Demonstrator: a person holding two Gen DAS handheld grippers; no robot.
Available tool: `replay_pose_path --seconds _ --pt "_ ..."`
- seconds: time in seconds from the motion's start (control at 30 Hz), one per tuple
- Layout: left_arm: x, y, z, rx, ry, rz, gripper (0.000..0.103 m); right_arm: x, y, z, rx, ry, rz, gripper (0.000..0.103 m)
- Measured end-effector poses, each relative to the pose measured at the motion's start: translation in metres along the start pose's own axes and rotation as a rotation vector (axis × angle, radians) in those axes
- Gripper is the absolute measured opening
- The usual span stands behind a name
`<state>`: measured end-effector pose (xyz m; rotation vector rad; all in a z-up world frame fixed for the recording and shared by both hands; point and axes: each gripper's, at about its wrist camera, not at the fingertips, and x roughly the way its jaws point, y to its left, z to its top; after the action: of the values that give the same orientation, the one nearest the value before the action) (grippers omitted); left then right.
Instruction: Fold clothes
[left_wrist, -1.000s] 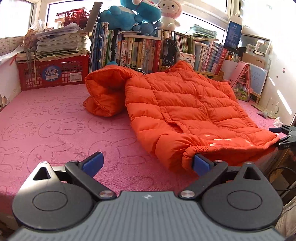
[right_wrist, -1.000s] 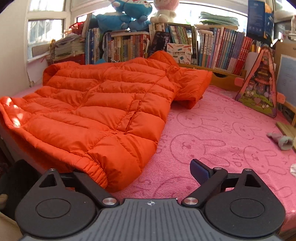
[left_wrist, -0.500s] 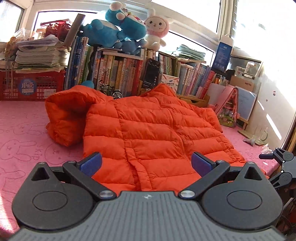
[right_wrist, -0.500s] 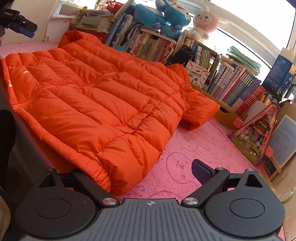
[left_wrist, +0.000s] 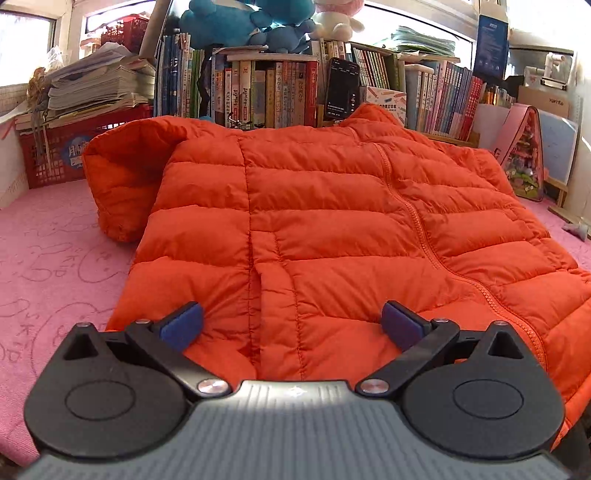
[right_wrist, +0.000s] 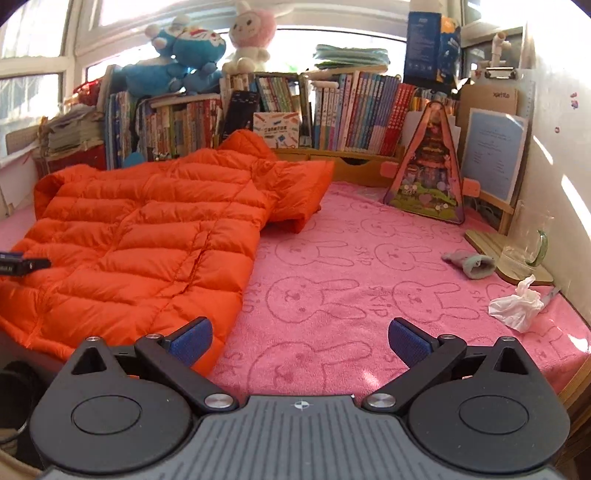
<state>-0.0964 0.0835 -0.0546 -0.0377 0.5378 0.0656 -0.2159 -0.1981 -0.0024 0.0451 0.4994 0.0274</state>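
Left wrist: left gripper (left_wrist: 291, 325) gapes over orange jacket (left_wrist: 332, 229).

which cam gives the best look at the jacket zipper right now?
Left wrist. The zipper runs in plain sight down the front of the orange jacket, collar to hem. The right wrist view sees the jacket side-on at the left; only a faint seam line shows there.

Left gripper (left_wrist: 291, 325): black linkage arms, blue pads (left_wrist: 181, 325), silver pivot screws, round black discs, ribbed grey housing with a small cross mark.
Right gripper (right_wrist: 300, 341): matched it, with blue textured pads (right_wrist: 192, 340), silver screws, triangular cut-outs in the black arms, ribbed grey body.
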Motion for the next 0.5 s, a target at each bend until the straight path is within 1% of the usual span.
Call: replay_pose_path --seconds 0.03,0.07,0.17,0.23,0.3,0.33,0.43,0.5 --pt "0.001 -0.002 -0.001 0.005 0.0 0.005 0.103 0.006 0.003 0.007 0.046 -0.032 0.033 0.1" --pt "0.001 -0.002 -0.002 0.002 0.001 0.006 0.103 0.014 0.011 0.013 0.062 -0.057 0.072 0.1" --pt "0.002 -0.002 -0.004 -0.006 -0.004 0.003 0.103 0.044 0.051 0.025 0.019 -0.104 0.196 0.1" --pt "0.003 -0.002 -0.005 -0.007 -0.01 0.001 0.103 0.068 0.084 0.026 -0.046 -0.105 0.237 0.099" --pt "0.003 -0.002 -0.006 -0.008 -0.019 0.002 0.103 0.089 0.114 0.017 -0.101 -0.096 0.231 0.098" --pt "0.003 -0.003 -0.007 -0.009 -0.024 0.004 0.103 0.095 0.125 0.009 -0.119 -0.094 0.214 0.098" --pt "0.002 -0.003 -0.01 -0.014 -0.042 0.007 0.103 0.105 0.14 -0.02 -0.145 -0.088 0.132 0.098" --pt "0.002 -0.002 -0.012 -0.011 -0.051 0.011 0.103 0.103 0.139 -0.037 -0.154 -0.116 0.071 0.1"
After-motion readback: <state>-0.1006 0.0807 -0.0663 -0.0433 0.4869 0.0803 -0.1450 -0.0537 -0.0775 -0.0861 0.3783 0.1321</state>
